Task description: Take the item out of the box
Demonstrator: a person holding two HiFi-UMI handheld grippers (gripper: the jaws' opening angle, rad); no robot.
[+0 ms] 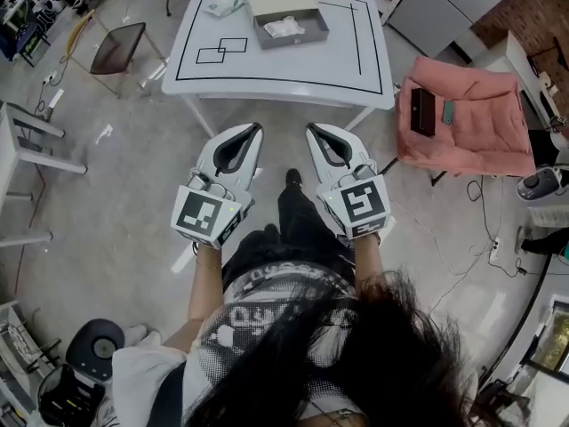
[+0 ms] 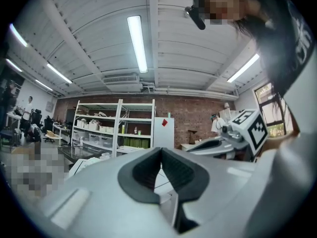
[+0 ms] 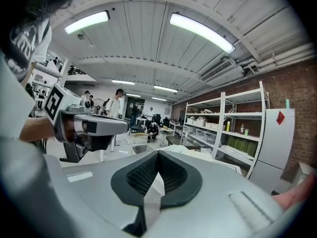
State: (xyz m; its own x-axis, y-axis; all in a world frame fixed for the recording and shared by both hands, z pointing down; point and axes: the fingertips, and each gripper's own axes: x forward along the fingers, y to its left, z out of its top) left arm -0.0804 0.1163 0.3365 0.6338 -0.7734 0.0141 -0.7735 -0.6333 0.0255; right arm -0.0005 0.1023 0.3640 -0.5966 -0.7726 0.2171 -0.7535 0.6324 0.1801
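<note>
On the white table [image 1: 347, 60], an open grey box [image 1: 311, 34] sits towards the far side, its lid [image 1: 283, 0] tipped back. A white crumpled item [image 1: 283, 28] lies inside it. My left gripper [image 1: 257, 128] and right gripper [image 1: 310, 129] hang side by side over the floor, short of the table's near edge and pointing towards it. Both are shut with nothing between the jaws. In the left gripper view, the black pads meet at the tip of the left gripper [image 2: 161, 149]. The right gripper view shows the same on the right gripper [image 3: 158, 152].
A white tissue pack [image 1: 224, 0] lies left of the box. Black outlines are marked on the tabletop. A pink armchair [image 1: 471, 118] stands to the right, and a mesh chair [image 1: 117, 47] to the left. Grey tables [image 1: 27, 149] line the left side. Cables [image 1: 462, 256] trail on the floor.
</note>
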